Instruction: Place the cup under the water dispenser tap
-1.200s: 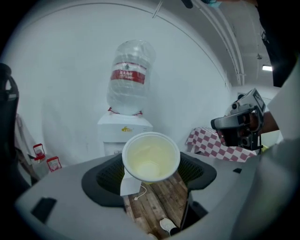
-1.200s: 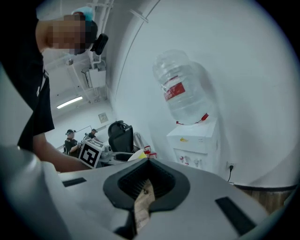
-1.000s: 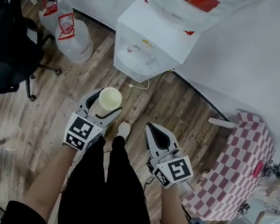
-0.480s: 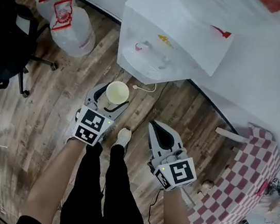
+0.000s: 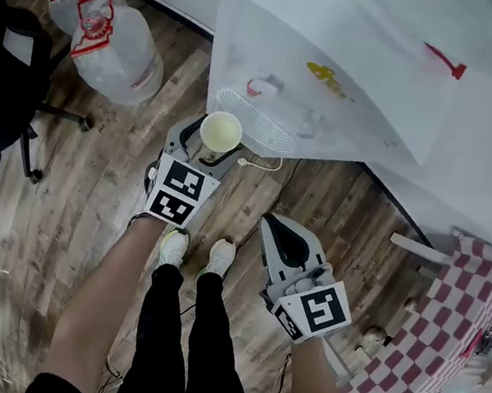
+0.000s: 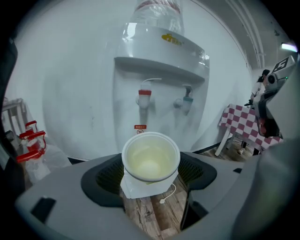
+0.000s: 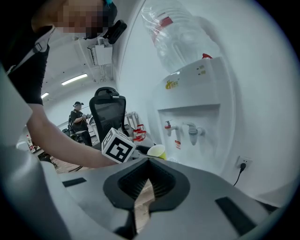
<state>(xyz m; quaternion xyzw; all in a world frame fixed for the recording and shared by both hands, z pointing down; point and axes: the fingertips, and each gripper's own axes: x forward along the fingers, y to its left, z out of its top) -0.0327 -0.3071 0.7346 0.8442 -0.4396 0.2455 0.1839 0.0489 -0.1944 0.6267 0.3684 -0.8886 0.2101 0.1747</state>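
Observation:
A pale yellow paper cup (image 5: pixel 221 131) stands upright and empty between the jaws of my left gripper (image 5: pixel 206 147), which is shut on it. In the left gripper view the cup (image 6: pixel 151 161) sits in front of the white water dispenser (image 6: pixel 154 79), below and slightly right of the red tap (image 6: pixel 144 97) and left of the blue tap (image 6: pixel 186 101). From the head view the cup is at the front edge of the dispenser's drip tray (image 5: pixel 258 125). My right gripper (image 5: pixel 286 241) hangs lower right, jaws together and holding nothing. The right gripper view shows the cup (image 7: pixel 157 151) from the side.
Two large water bottles (image 5: pixel 111 45) lie on the wood floor left of the dispenser (image 5: pixel 338 68), beside a black office chair (image 5: pixel 4 100). A checkered-cloth table (image 5: pixel 428 356) stands at right. A white cord (image 5: pixel 265 164) lies by the dispenser's base. A person (image 7: pixel 77 115) stands far behind.
The person has stepped toward the dispenser. My left gripper has carried the cup forward to the drip tray's front edge. The right gripper followed, staying low and shut.

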